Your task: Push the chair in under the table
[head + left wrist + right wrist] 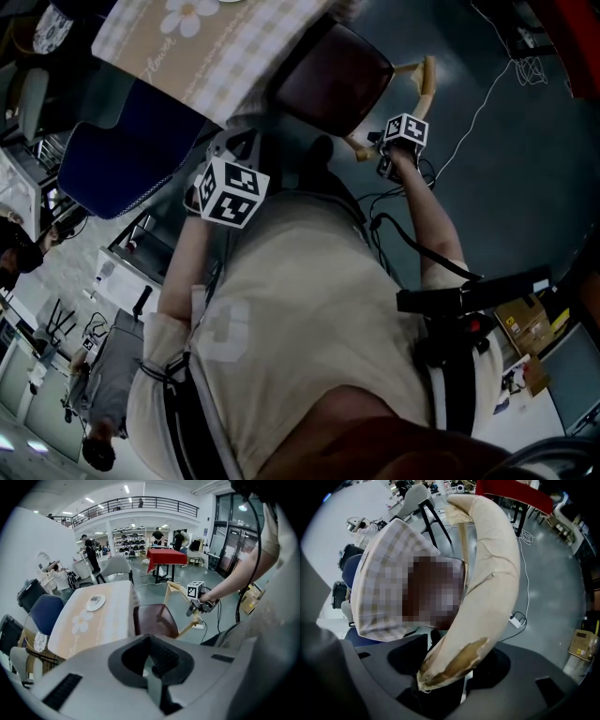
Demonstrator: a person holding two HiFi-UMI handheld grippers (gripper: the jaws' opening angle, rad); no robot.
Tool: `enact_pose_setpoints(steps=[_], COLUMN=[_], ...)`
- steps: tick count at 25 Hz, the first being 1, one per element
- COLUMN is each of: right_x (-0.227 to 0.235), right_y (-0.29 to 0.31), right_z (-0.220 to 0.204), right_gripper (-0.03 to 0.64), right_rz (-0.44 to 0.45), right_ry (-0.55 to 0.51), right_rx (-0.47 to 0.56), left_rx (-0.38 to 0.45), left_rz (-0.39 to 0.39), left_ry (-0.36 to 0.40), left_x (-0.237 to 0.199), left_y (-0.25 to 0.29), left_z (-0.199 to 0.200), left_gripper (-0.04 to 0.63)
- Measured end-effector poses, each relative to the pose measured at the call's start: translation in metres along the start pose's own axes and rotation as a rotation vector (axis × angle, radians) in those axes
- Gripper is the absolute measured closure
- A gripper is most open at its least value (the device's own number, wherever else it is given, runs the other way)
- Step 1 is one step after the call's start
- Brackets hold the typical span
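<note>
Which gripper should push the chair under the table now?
Right. The right gripper is clamped on the backrest, so it can probably just push. The left gripper is shut, empty and away from the chair.

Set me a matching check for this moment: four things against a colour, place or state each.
Things:
1. chair seat
2. backrest
3. plate
4. left gripper

Place, colour or state:
a. shut, nothing between the jaws
b. dark red
c. lying on the tablecloth
d. gripped by the right gripper

Pairs: 1-b; 2-d; 3-c; 4-a
</note>
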State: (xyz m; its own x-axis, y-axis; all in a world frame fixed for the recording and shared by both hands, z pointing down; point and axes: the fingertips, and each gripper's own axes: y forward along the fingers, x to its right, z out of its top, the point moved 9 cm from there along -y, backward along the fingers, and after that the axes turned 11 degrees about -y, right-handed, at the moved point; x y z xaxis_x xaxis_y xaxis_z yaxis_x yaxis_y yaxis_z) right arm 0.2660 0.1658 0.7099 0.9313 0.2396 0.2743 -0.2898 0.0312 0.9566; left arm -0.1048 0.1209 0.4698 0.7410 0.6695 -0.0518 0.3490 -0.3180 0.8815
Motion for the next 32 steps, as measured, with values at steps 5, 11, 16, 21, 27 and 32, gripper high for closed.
enact_pose_setpoints(steps=[5,11,16,21,27,32], right_x=[-0.005,-0.009,-0.009,-0.010,-0.013,-0.016], right_y=[-0.001,0.002,0.000,0.000,0.001,0.002], right_z=[0.002,0.003,0.005,0.005,0.007,0.009], right_gripper=[0.342,0.342,0.337,0.334,0.334,0.334], right_rz=[0.001,0.014,0.008,0.008,0.004,-0.001], right_ry=[-0.002,-0.005,-0.009,-0.011,-0.008,-0.011], right_rx=[0.008,0.002,-0.004,-0.010,-0.011,-0.007], left_rx=[0.000,0.001,-0.003,-0.004,-0.004,-0.008], left_rz=[-0.003,0.003,0.007,0.008,0.011,0.014], left_ry=[0.006,0.004,-0.005,-0.007,-0.007,-0.010], left_x=[0.001,0.000,-0.002,-0.002,-0.003,-0.005], left_y=[0.000,-0.001,-0.003,-0.002,-0.003,-0.005], left_z=[0.002,0.002,0.001,0.001,0.003,0.001], left_gripper=[0.588,0.588,0.588,0.588,0.588,0.588])
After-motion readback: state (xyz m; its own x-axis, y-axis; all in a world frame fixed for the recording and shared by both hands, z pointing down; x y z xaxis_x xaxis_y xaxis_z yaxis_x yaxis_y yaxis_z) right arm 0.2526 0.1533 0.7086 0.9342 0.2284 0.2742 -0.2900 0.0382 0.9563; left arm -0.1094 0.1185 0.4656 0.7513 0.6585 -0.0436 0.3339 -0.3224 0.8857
